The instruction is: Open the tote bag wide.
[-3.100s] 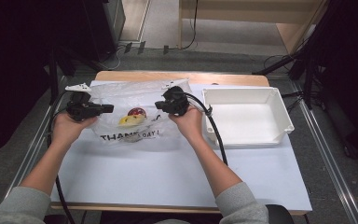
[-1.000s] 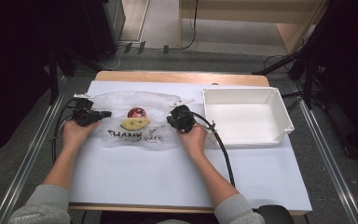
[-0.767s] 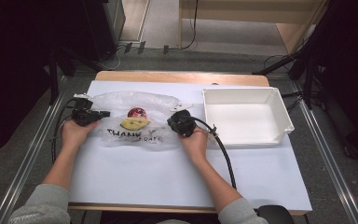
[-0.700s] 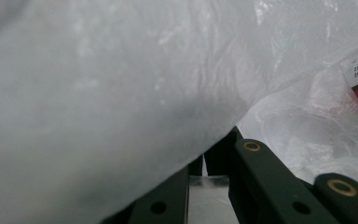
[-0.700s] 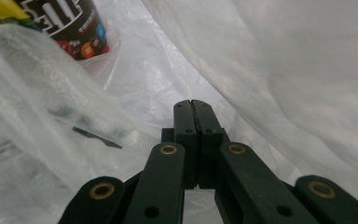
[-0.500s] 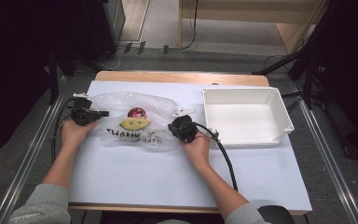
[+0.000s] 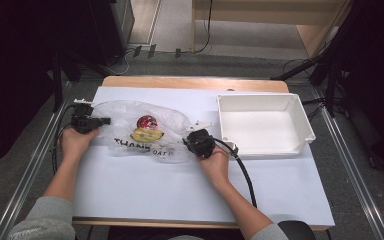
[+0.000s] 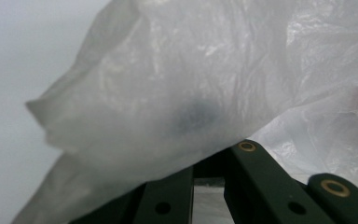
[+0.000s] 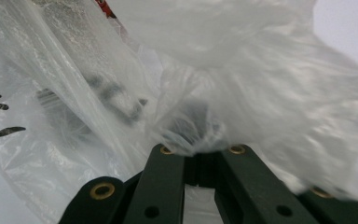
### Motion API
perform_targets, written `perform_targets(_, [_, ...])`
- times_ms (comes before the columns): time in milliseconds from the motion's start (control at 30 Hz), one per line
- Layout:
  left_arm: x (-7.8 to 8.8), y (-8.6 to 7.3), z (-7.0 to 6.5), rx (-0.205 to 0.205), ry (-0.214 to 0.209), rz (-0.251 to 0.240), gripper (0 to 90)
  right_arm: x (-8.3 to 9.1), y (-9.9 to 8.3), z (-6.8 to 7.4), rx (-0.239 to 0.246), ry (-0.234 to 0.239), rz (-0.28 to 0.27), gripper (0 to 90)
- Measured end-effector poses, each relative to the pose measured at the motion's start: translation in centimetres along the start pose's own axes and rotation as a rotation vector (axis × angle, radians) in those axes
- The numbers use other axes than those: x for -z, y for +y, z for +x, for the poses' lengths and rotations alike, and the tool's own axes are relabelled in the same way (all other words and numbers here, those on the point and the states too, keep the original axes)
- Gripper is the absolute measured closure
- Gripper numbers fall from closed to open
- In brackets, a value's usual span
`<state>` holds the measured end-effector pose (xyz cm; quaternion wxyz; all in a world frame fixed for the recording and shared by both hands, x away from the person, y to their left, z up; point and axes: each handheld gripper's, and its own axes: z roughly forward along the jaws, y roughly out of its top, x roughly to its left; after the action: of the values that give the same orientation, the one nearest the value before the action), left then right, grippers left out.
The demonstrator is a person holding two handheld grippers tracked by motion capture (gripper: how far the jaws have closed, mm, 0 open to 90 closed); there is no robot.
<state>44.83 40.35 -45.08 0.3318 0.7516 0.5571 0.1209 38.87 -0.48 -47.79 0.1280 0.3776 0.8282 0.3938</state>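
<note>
Clear, crinkled plastic makes up the bag [image 7: 135, 131], which lies flat on the white tabletop [image 7: 180, 185] left of centre, its black lettering facing the person. Through the film show a round red item [image 7: 146, 121] and, just in front of it and touching, a yellow item [image 7: 147, 134].

At the bag's left end the left gripper [image 7: 104, 120] points toward the middle of the tabletop, and its jaws are clenched on the bag's edge. In the left gripper view the plastic [image 8: 205, 93] drapes over the closed black jaws and bunches up in front of them.

At the bag's lower right corner the right gripper [image 7: 187, 143] is likewise clamped on the film. In the right gripper view a gathered pinch of plastic [image 9: 200, 135] sits right at the tips of the closed jaws, with the black print [image 9: 0, 116] visible off to the left side.

A hand holds each gripper, with forearms in grey sleeves coming in from the near edge. A black cable [image 7: 245, 175] trails from the right gripper back along the forearm.

To the right of the bag, just beside the right gripper but apart from it, stands a white rectangular tray [image 7: 300, 117]. Beyond the white sheet a strip of wooden board [image 7: 190, 82] shows at the far edge.
</note>
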Motion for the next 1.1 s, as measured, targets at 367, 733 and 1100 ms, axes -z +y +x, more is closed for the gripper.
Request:
perform_targets(367, [-0.2, 0.1, 0.1, 0.004, 0.026, -0.016, 90.0, 1.2, -1.0, -0.5, 0.005, -0.011, 0.005, 90.0])
perform_targets(733, [-0.2, 0.1, 0.3, 0.023, 0.018, -0.016, 90.0, 1.9, -1.7, -0.7, -0.002, -0.013, 0.005, 90.0])
perform_targets(1100, [-0.2, 0.2, 0.5, 0.035, 0.024, -0.017, 90.0, 2.8, -2.3, -0.9, -0.007, -0.005, 0.016, 90.0])
